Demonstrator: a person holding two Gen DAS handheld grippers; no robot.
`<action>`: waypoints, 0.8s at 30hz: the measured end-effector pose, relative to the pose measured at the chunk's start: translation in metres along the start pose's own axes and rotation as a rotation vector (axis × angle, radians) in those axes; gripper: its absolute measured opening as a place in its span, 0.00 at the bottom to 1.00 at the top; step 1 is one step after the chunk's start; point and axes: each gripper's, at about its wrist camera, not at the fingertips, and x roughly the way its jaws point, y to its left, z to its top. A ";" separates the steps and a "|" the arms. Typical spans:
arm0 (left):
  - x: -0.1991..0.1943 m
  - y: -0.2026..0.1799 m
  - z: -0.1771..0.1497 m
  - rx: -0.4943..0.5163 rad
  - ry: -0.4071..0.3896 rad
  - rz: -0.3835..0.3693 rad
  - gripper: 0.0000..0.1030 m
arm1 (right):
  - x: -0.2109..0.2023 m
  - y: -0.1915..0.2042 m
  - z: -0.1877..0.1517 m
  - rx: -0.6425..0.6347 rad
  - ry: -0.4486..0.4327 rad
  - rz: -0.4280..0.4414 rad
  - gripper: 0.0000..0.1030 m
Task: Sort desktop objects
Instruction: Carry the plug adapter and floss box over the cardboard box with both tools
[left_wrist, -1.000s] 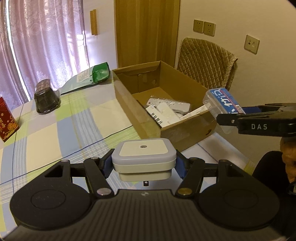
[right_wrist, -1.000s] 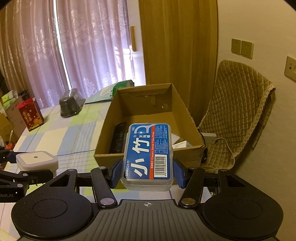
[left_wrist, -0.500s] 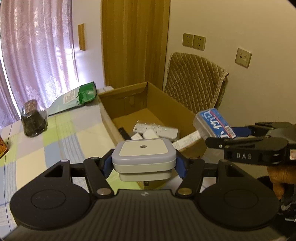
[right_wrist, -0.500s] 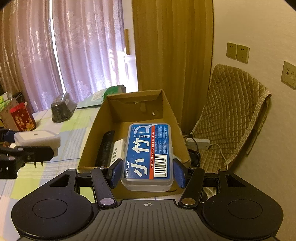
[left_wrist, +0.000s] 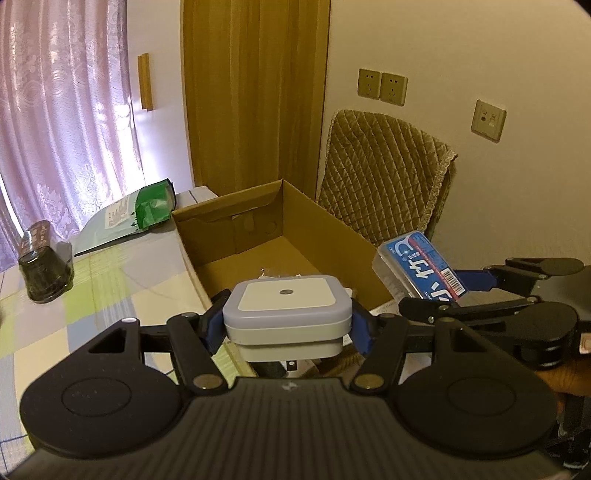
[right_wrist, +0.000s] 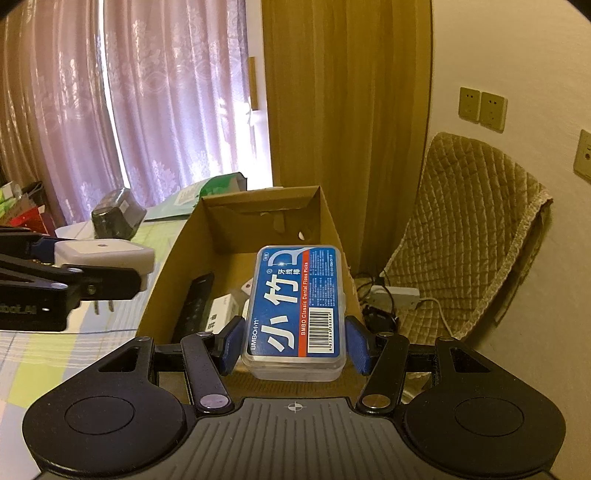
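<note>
Both tools advanced over box (left_wrist: 332, 236) (loads gripped).

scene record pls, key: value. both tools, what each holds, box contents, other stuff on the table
left tool: shut on white plug-in night light, prongs pointing down
right tool: shut on floss pick box, blue label up
target: open cardboard box on the table's edge
box contents: black remote, white carton, other small white items, not identifiable
tool positions: both raised at the box's near end, items not released
table: checked cloth; dark wrapped container, green-and-white pouch
background: quilted chair, curtain, wall sockets
</note>
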 end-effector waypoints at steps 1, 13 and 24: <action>0.006 0.000 0.002 0.000 0.003 -0.001 0.59 | 0.004 -0.001 0.001 -0.002 -0.001 0.001 0.55; 0.072 -0.001 0.007 0.058 0.053 0.010 0.59 | 0.040 -0.005 0.000 -0.021 0.025 -0.001 0.55; 0.099 0.001 0.011 0.080 0.070 0.025 0.59 | 0.059 -0.011 -0.001 -0.037 0.041 -0.009 0.55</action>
